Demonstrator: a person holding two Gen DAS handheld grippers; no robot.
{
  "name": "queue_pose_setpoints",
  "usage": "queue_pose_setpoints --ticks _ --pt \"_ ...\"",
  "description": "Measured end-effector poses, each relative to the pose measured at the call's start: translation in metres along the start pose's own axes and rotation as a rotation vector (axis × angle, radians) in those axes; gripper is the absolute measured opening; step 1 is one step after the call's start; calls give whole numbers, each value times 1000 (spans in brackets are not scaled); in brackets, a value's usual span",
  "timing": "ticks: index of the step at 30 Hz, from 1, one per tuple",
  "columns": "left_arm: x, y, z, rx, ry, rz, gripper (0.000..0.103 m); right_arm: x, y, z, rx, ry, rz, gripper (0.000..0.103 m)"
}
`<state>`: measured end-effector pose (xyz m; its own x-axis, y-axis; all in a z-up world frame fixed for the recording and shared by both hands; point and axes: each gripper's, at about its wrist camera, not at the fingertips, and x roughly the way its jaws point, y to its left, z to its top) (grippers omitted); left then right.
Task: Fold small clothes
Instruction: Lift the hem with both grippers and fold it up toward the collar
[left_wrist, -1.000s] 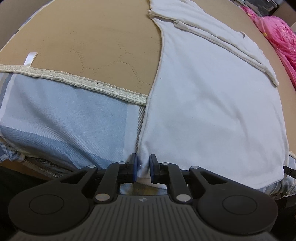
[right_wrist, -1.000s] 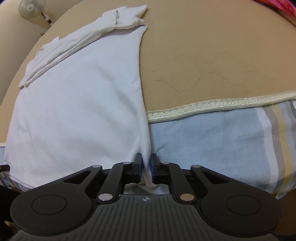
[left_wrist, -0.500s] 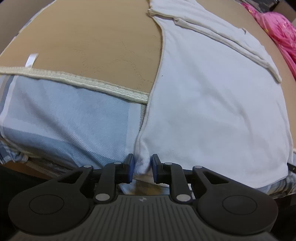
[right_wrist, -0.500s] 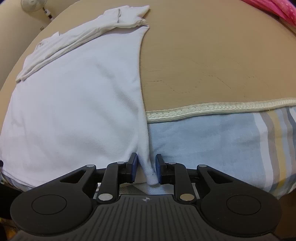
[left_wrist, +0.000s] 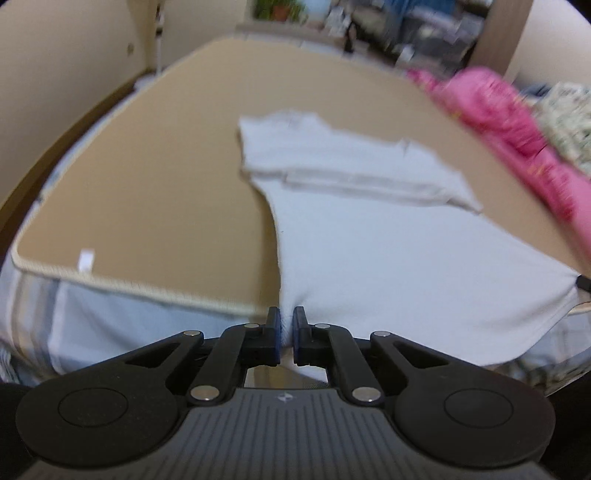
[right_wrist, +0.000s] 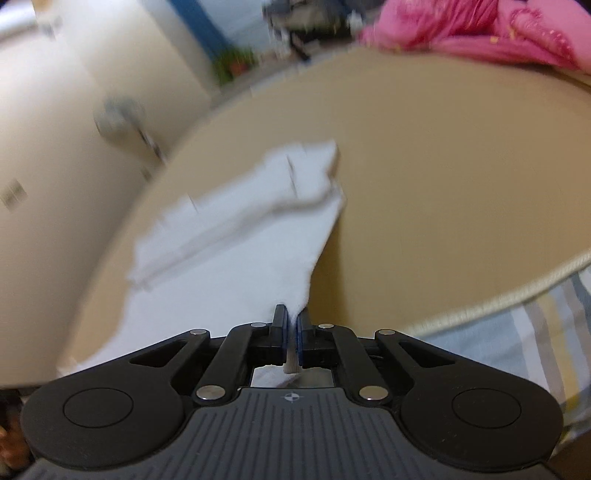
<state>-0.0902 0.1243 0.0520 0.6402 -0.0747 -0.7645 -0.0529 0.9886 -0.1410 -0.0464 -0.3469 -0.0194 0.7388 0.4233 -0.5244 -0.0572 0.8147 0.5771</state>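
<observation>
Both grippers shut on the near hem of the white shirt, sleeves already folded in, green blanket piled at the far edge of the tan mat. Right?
Nearly. The blanket is pink, not green, as the left wrist view shows and the right wrist view confirms. The rest holds: the left gripper and the right gripper are each shut on the near hem of the white shirt, its sleeves folded in, on the tan mat.

We hold the left gripper (left_wrist: 286, 334) tilted steeply down, its jaws just closed, pinching the shirt (left_wrist: 388, 258) hem. Our right gripper (right_wrist: 291, 341) tilts down less steeply, jaws likewise just closed on the hem.
</observation>
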Motion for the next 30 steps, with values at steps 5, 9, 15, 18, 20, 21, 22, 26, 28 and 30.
queue_pose_setpoints --ticks 5,9,15,18,20,21,22,26,28,30 --pt "-56 19 8 -12 -122 -113 6 -56 -1 5 4 -89 111 3" --pt "-110 36 8 -29 -169 -227 6 -108 0 5 9 -144 228 3" --pt "-106 45 38 -81 -193 -313 6 -125 -16 21 103 -204 333 3" --pt "-33 39 90 -91 -168 -270 6 -70 -29 56 121 -173 251 3" --pt "39 38 134 -109 -123 -210 6 -12 -40 86 143 -122 198 3" --pt "73 39 152 -140 -86 -193 7 20 -46 101 149 -96 146 3" --pt "105 39 167 -158 -55 -172 8 57 -54 118 159 -68 87 4" --pt "170 47 185 -198 -38 -65 9 142 -78 139 168 -2 -150 10" --pt "185 55 172 -229 20 -98 15 158 -88 130 155 22 -208 13" --pt "192 53 171 -220 71 -78 17 170 -89 129 180 87 -172 14"
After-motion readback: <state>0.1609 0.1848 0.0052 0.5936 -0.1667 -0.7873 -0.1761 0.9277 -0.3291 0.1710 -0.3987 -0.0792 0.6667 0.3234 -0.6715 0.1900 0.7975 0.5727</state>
